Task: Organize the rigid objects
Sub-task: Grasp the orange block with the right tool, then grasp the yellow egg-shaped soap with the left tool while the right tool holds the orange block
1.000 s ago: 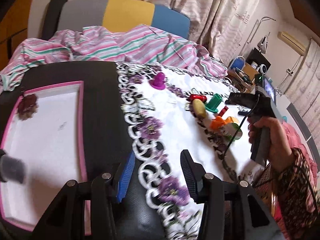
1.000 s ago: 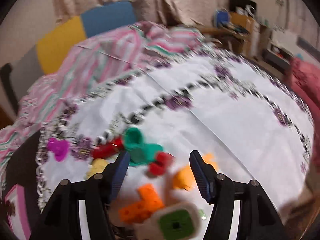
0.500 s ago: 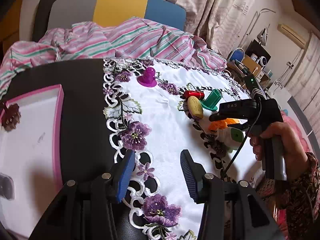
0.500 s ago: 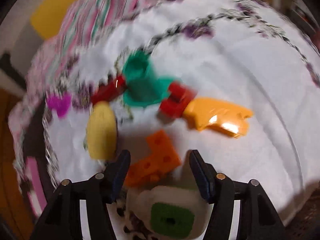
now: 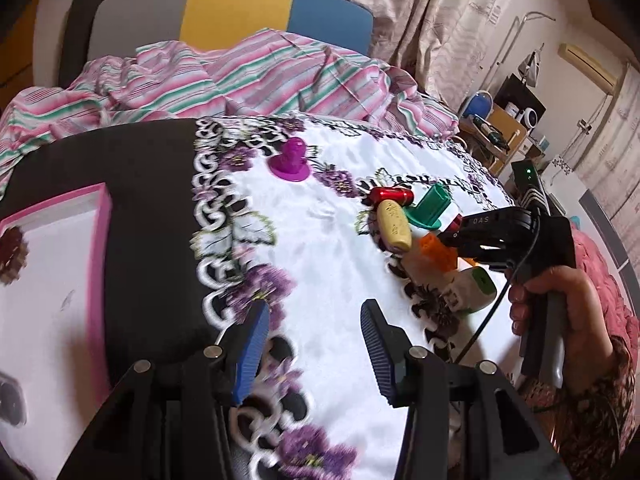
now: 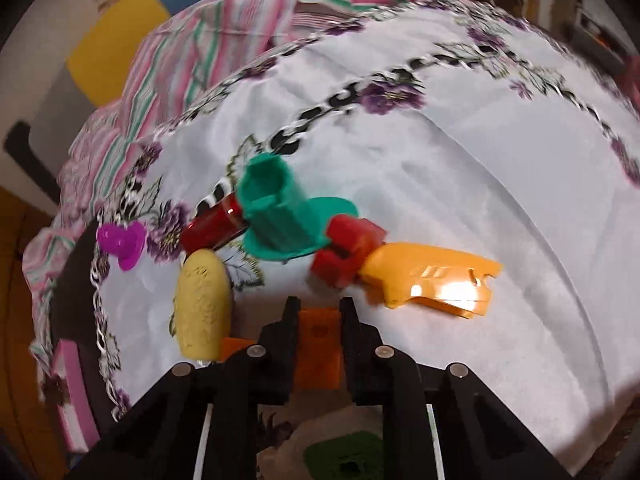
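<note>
Pink-rimmed tray [image 5: 102,216] cut off at left edge; dark worktop [image 5: 152,184] strip beside it. My left gripper [image 5: 312,344]: fingers apart, empty, over bare white cloth [image 5: 320,248]. Toys clustered right: one purple, one yellow, one red cylinder, one green. My right gripper [image 6: 319,312], fingers just closed, clenched on orange block [image 6: 318,328], mostly hidden, probably L-shaped.

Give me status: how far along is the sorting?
Early. Done: nothing sorted that I can see; the pink tray shows no toys. In hand: right gripper has just closed on the orange block. Left gripper open, empty. Left: yellow piece, green piece, purple piece, others.
</note>
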`<state>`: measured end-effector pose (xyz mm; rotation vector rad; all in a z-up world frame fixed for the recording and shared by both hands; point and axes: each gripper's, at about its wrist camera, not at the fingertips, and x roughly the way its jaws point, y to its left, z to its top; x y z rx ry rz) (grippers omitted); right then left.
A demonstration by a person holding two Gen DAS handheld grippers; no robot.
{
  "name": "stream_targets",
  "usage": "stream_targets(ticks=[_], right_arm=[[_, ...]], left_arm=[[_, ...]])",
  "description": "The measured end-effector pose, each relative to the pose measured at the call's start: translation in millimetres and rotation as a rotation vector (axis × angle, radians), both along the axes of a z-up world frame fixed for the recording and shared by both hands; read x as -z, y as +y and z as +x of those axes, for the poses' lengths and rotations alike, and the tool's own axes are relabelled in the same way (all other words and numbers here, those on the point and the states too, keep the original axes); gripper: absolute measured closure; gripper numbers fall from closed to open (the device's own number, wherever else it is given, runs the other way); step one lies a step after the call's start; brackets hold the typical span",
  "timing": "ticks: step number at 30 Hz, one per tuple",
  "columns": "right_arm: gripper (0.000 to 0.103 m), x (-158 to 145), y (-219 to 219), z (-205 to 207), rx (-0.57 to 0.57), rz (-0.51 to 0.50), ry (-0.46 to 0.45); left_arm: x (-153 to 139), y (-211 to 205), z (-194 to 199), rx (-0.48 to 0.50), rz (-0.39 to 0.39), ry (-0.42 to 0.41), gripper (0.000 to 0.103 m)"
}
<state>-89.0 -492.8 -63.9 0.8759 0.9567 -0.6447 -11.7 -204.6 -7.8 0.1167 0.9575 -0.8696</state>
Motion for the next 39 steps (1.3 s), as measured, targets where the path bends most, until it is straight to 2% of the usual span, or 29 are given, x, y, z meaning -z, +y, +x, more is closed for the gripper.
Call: stream_targets(ticks=[2,6,10,15,20,23,27,29,31,32,39], right_arm=[[0.084,2.0,-7.8,-4.6,0.030,0.014,-0.001],[0.084,-6.4,-18.0,-18.7,0.115,-0.059,0.021],[0.084,-1.3,-27.6,-21.1,0.143,-0.009,0.019],[0.084,-3.5,-25.1,-23.0,0.134,-0.019,0.031],[0.084,-0.4,-27.8,-28.5,0.162,0.005,0.010],[0.084,0.6,-28.4,-28.4,0.169,0.010,0.008],[0.083,0.3,-28.0,-28.0,0.166,0.005,0.014],[0.083,-0.1,-27.0,-27.2,0.160,0.004,0.014],[0.083,0.5,-25.3,-25.4,0.147,0.012,0.003],[0.083,0.7,-24.5,-24.0,0.137,0.018,-0.005],[0.083,2.0,-13.2,-9.7,0.049,0.044,-0.041]], left_arm=[[1.1,-15.6,2.0,0.014,0.006,-0.003,0.055],[3.9,-52.4,7.0,0.055,0.020,-0.004,0.055],[6.9,-97.8,11.6,0.109,0.031,-0.001,0.055],[16.7,-151.2,24.1,0.164,0.034,0.056,0.041],[35.9,-186.2,34.3,0.171,0.108,0.073,0.040],[43.8,-193.8,34.0,0.190,0.138,0.050,0.040],[51.5,-202.3,27.8,0.209,0.209,-0.056,0.041],[55.7,-201.9,23.9,0.233,0.215,-0.094,0.046],[57.9,-198.9,17.4,0.249,0.222,-0.155,0.060],[58.4,-196.4,15.3,0.257,0.221,-0.172,0.060],[58.0,-155.5,11.8,0.212,0.169,-0.162,0.060]])
